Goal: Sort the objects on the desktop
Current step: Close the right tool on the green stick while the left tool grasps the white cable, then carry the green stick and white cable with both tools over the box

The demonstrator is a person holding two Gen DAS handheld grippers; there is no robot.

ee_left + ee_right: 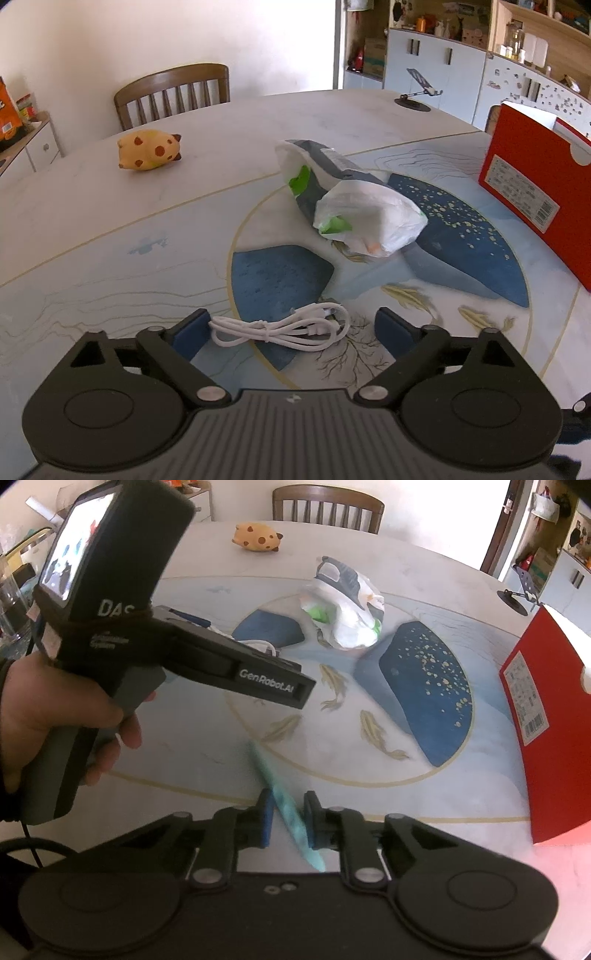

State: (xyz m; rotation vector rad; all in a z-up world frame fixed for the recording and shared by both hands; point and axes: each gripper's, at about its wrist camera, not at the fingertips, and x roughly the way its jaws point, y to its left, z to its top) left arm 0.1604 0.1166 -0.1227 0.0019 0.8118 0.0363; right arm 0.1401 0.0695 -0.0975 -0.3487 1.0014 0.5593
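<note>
Pale marble-patterned tabletop (110, 221), printed with a gold-edged circle of blue shapes and golden fish, fills both views, with a kitchen of white cupboards behind. Nearest in the right wrist view, at bottom centre, the right gripper (288, 819) is seen clamped on a slim, blurred teal pen-like stick (291, 812), whose far end slants up and left beyond the blue pads. At the bottom of the left wrist view, the left gripper (291, 328) is held with its jaws wide apart around a bundled white charging cable (284, 328), which lies on the table, not yet gripped. Further up, at mid-frame, a crumpled white plastic bag with green print (365, 221) is seen over a grey packet. At the right edge stands a red cardboard box with a white label (532, 192), judged the likely container. Farthest, at upper left, a yellow brown-spotted plush toy (147, 149) lies before a brown wooden chair (173, 92). Sorting is judged barely begun: one item is held, while cable, bag and toy remain loose.
</note>
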